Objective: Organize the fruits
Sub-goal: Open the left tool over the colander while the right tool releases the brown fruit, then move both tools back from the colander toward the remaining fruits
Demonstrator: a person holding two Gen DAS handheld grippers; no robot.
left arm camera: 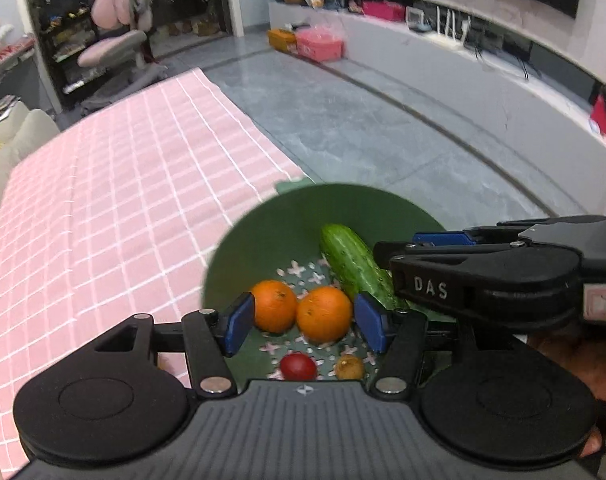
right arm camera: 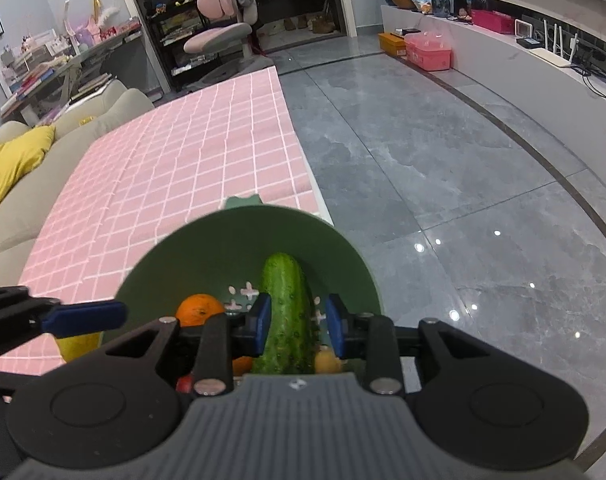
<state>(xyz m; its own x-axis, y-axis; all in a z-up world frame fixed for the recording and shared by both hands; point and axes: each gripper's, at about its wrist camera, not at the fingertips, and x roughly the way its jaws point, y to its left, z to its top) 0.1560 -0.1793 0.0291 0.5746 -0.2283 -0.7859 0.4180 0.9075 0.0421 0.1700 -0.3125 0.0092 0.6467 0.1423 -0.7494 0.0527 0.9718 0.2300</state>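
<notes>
The green bowl [left arm camera: 263, 236] stands on the pink checked cloth [left arm camera: 103, 208] at the table's right edge, near its front corner. In it lie a cucumber [left arm camera: 353, 262], two oranges [left arm camera: 274, 305] side by side, a small red fruit [left arm camera: 298, 366] and a small yellow-brown one [left arm camera: 349, 366]. The left gripper [left arm camera: 305, 322] hangs over the oranges with its jaws released; the blue pads stand on both sides of the pair and I cannot tell if one touches. The right gripper [right arm camera: 297, 326] has its pads around the cucumber, the left one against it and the right one just clear.
</notes>
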